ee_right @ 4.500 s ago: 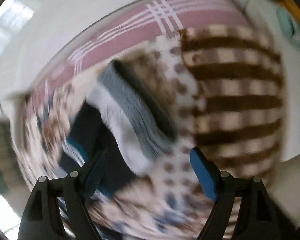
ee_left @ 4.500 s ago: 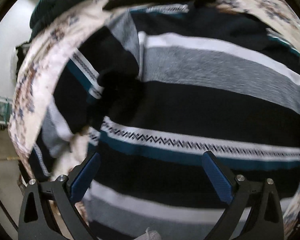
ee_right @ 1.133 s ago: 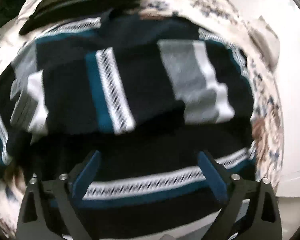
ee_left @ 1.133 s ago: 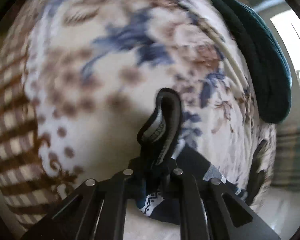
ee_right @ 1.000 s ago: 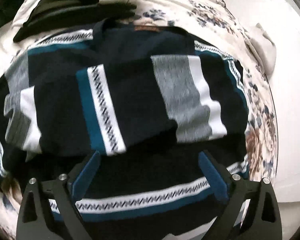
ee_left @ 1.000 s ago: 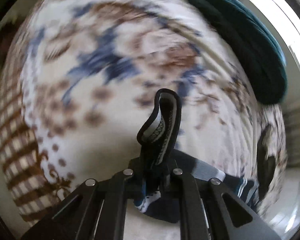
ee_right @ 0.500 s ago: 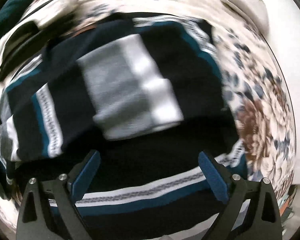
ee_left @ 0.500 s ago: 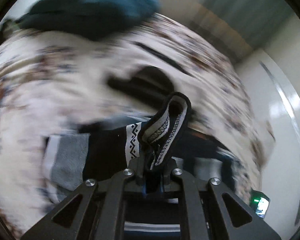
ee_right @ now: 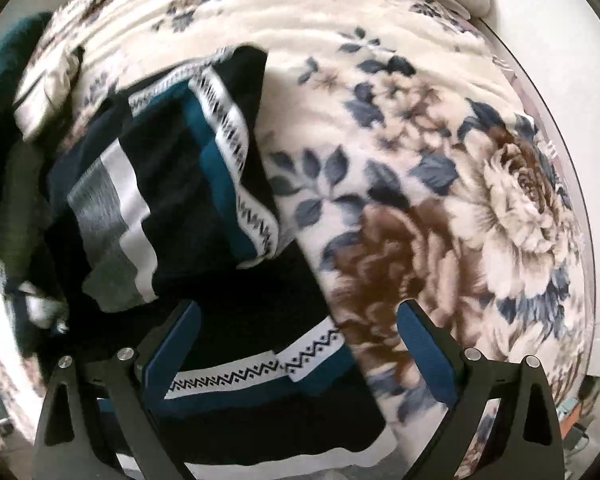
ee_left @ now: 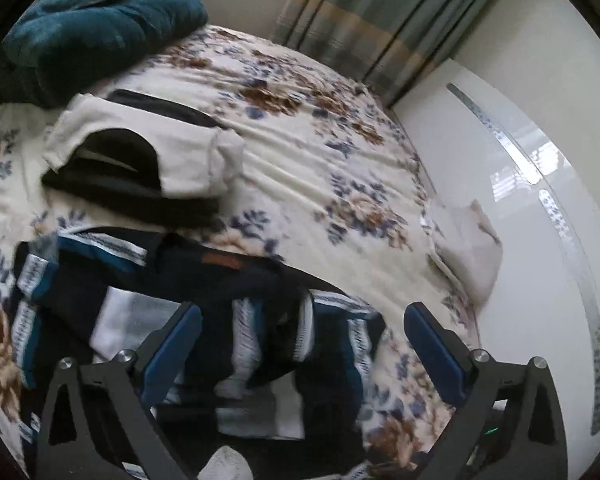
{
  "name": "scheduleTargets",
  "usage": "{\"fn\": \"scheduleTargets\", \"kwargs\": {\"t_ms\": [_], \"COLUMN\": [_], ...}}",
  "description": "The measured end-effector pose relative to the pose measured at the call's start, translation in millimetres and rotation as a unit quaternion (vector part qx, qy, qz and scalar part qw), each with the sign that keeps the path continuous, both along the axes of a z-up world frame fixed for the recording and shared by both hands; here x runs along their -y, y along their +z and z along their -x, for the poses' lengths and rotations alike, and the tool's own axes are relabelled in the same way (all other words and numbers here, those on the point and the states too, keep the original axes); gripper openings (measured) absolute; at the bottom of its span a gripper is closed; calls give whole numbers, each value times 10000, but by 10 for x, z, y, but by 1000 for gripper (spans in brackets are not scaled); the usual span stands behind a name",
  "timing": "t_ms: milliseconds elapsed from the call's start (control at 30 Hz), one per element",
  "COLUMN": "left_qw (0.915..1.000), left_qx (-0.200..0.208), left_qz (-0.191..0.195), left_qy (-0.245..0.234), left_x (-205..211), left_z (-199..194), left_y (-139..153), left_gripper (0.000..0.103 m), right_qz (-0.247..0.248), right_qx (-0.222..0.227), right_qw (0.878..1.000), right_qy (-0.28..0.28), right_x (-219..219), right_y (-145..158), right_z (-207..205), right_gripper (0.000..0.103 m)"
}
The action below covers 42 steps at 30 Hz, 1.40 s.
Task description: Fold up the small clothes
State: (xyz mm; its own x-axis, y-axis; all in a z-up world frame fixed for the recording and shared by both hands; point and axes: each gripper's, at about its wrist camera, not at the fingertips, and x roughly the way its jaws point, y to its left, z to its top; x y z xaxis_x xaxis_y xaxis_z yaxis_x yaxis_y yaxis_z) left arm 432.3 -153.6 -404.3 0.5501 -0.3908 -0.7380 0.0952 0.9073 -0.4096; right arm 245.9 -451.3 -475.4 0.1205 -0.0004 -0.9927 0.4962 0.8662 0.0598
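Observation:
A navy striped sweater (ee_left: 204, 300) with teal, white and grey bands lies partly folded on a floral bedspread (ee_left: 312, 168). My left gripper (ee_left: 300, 356) is open and empty just above the sweater's near part. In the right wrist view the same sweater (ee_right: 172, 208) lies with a sleeve folded across its body. My right gripper (ee_right: 296, 348) is open and empty over its lower right hem, at the edge against the bedspread (ee_right: 480, 200).
A white and black garment (ee_left: 140, 160) lies folded beyond the sweater. A dark teal pillow (ee_left: 92, 32) sits at the bed's far left. A folded cream cloth (ee_left: 464, 248) lies at the bed's right edge by a white wall. Curtains hang behind.
My left gripper held a sweater edge, carried it across over the sweater, and has now opened and let it go. My right gripper stayed open and shifted toward the sweater's right hem.

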Motion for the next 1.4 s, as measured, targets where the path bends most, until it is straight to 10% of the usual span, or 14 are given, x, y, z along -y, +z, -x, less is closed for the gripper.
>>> {"fn": "scheduleTargets", "kwargs": {"t_ms": [300,500,567,633,700,967,1100,1267,1400], "left_qw": [9847,9610,9575,9557,9554,9610,9617,9639,9574], "left_qx": [-284,-1011,-1201,-1285,-1350,-1463,-1509,-1404,-1412], "left_qz": [-1234,-1704,-1677,-1762,-1834,-1548,-1534,-1945,-2440], "left_qy": [1199,1931,2017,1978,1880,1764,1697,1156,627], "left_x": [-1493,-2296,-2426,-2488,-2497,-2412,-2355,-2152,-1970], "left_z": [316,572,642,689,710,398,135,-291,-527], "left_y": [-207,-594,-703,-791,-876,-1085,-1102,-1136,-1271], "left_gripper": [103,103,103,103,103,103,103,103,103], "right_qz": [-1269,-1358,-1387,-1175,-1252,-843,186,4,-239], "right_qx": [772,321,-108,-172,122,56,-932,10,-116], "right_qw": [9888,9883,9875,9900,9905,9963,9954,9969,9840], "right_qy": [129,609,735,759,547,123,114,790,1764], "right_x": [-88,-490,-607,-635,-555,-85,56,-513,-1141], "right_y": [245,-412,-646,-606,-383,105,-142,177,-98], "right_z": [-739,-1545,-1680,-1665,-1535,-1189,-1232,-1416,-1684], "right_gripper": [100,96,71,16,10,10,42,55,57]}}
